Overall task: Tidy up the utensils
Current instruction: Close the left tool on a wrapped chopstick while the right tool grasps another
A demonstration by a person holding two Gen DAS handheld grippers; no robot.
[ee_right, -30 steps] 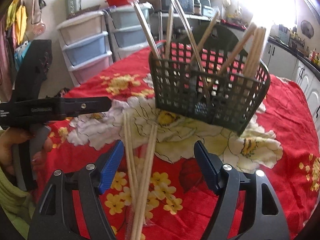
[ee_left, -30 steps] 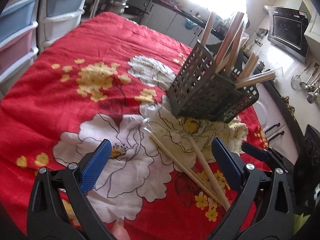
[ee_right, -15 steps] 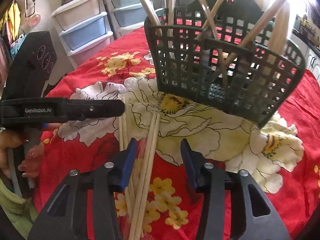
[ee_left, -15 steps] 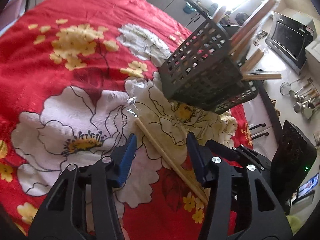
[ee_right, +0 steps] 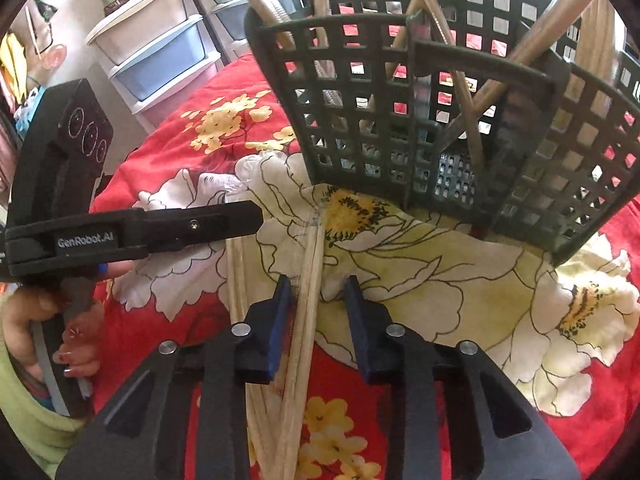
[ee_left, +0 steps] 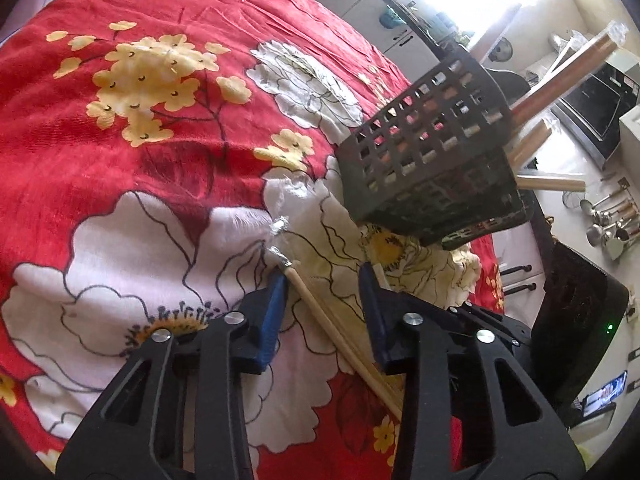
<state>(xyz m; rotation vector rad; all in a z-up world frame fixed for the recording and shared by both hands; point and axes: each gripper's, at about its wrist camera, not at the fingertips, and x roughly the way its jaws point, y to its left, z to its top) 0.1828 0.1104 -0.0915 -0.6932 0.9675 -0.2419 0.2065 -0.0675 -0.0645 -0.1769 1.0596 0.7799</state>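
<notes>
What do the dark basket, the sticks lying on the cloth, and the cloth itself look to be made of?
Basket: likely moulded plastic, dull dark green-grey, with an even square grid of holes.
Chopsticks: pale wood or bamboo, matt; a clear crinkled wrapper shows at the tips.
Cloth: soft woven fabric, slight sheen, printed flowers, creases.

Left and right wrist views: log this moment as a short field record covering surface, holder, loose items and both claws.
surface: red floral cloth
holder: dark mesh utensil basket, chopsticks standing in it
loose items: wrapped chopstick pairs lying on the cloth in front of the basket
left claw: closing, one pair between its jaws, pads not yet pressing
right claw: closing, another pair between its jaws, pads not yet pressing
stage: both pairs still on the cloth
</notes>
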